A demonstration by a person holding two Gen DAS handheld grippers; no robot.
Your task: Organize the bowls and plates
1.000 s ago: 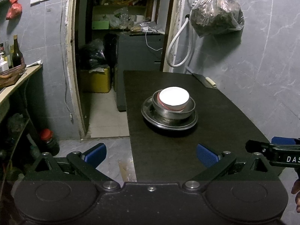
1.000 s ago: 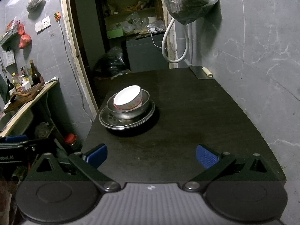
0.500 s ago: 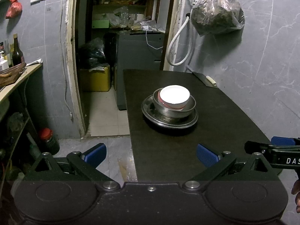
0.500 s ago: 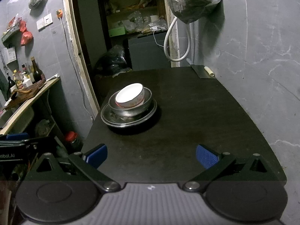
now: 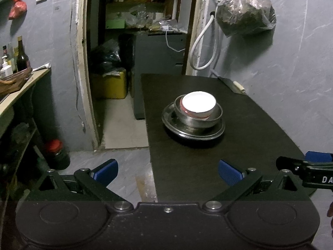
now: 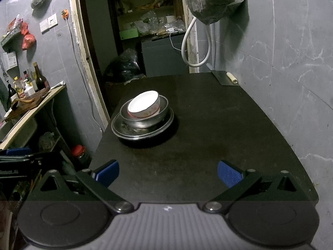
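A white bowl [image 5: 198,104] with a red pattern sits tilted inside a steel bowl [image 5: 199,119], which stands on a steel plate [image 5: 187,130] on the dark table [image 5: 249,129]. The same stack shows in the right wrist view: white bowl [image 6: 143,103], steel bowl [image 6: 145,119], plate [image 6: 129,132]. My left gripper [image 5: 167,171] is open and empty at the table's near left corner. My right gripper [image 6: 168,173] is open and empty over the table's near edge [image 6: 187,187]. Both are well short of the stack.
A cleaver [image 6: 225,77] lies at the table's far right corner. A filled plastic bag [image 5: 245,14] and a white hose [image 5: 201,48] hang on the wall. A counter with bottles [image 6: 31,83] stands to the left. A red-lidded jar [image 5: 56,154] is on the floor.
Both grippers have drawn back slightly from the table and drifted a little; the stack looks slightly farther away. The jaws stay open.
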